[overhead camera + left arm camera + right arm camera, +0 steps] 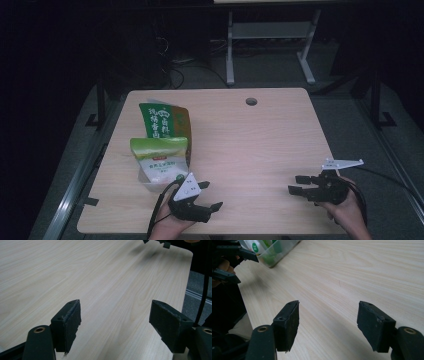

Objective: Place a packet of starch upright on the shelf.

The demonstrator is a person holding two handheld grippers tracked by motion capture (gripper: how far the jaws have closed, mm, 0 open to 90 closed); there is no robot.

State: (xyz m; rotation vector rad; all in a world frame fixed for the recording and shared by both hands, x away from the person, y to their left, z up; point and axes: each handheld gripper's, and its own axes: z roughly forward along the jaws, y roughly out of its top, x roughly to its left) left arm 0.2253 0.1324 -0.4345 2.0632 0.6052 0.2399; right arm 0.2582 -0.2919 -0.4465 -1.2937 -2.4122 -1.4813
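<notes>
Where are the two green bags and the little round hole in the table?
Taller green bag (165, 120), high view, on its printed front.
Shorter green bag (160, 150), high view, on its green top.
Round hole (251, 101), high view, on its dark middle.

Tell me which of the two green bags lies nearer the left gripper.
The pale green-and-white bag, sitting in the clear tub right by the left gripper. The darker green bag with an orange edge lies behind it, farther up the table.

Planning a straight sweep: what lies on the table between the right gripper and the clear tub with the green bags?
In the high view, bare wood, except the left gripper beside the tub, near the line from the right gripper.
</notes>
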